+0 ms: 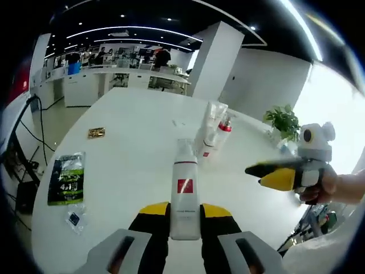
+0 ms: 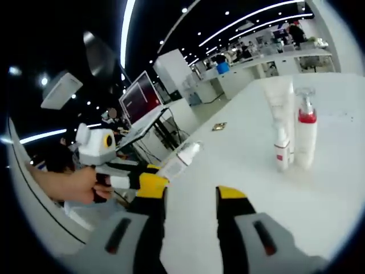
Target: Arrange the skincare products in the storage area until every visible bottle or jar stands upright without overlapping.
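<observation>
Your left gripper (image 1: pixel 185 214) has its two yellow-tipped jaws clamped on one white bottle (image 1: pixel 185 197) with a red square label and a clear cap; in the left gripper view the bottle runs forward from the jaws over the white table (image 1: pixel 137 154). In the right gripper view that same bottle (image 2: pixel 179 160) sticks out tilted from the left gripper, held off the table edge by your hand (image 2: pixel 74 184).

Your right gripper (image 2: pixel 191 200) holds nothing: its two jaws stand apart with bare table between them. In the left gripper view it enters from the right, gripped by your hand (image 1: pixel 328 185).

Count of products standing further along the table: three, close together. They are one tall white tube (image 1: pixel 212 117), one bottle with a red collar and clear cap (image 1: pixel 219 130), and one small white bottle with a red label (image 1: pixel 204 149). In the right gripper view all three stand upright, the small one (image 2: pixel 281 149) just beside the red-collared one (image 2: pixel 306 134).

Other items on the table: one green and black packet (image 1: pixel 67 178), one small clear sachet (image 1: pixel 74 218) near it, and one small gold wrapper (image 1: pixel 96 132)

One potted plant (image 1: pixel 282 121) sits at the far table edge
</observation>
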